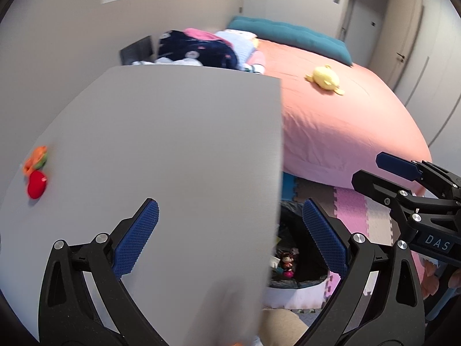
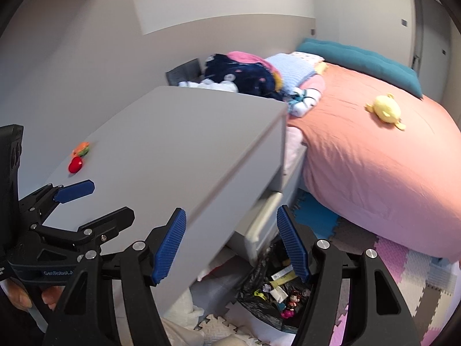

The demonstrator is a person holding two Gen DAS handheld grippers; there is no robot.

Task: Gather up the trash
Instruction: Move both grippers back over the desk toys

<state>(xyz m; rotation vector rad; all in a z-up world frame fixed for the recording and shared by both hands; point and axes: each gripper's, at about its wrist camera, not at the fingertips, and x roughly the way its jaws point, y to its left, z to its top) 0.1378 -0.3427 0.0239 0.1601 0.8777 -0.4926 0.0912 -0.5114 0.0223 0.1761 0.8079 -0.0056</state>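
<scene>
A red piece point(image 1: 37, 188) and an orange and green piece point(image 1: 36, 160) lie on the grey dresser top point(image 1: 173, 144) at its far left; they also show in the right wrist view, red point(image 2: 75, 165) and orange point(image 2: 81, 148). A black trash bag point(image 2: 276, 294) with several small items stands on the floor beside the dresser; it shows in the left wrist view point(image 1: 291, 259). My left gripper point(image 1: 230, 236) is open and empty over the dresser's right edge. My right gripper point(image 2: 230, 245) is open and empty above the bag; it also shows in the left wrist view point(image 1: 383, 173).
A bed with a pink cover point(image 2: 374, 158), a yellow plush toy point(image 2: 384, 111), a teal cushion point(image 2: 360, 60) and a heap of clothes point(image 2: 253, 75) stands to the right. Coloured foam mats point(image 2: 403, 268) cover the floor. The dresser has drawers point(image 2: 259, 225) below.
</scene>
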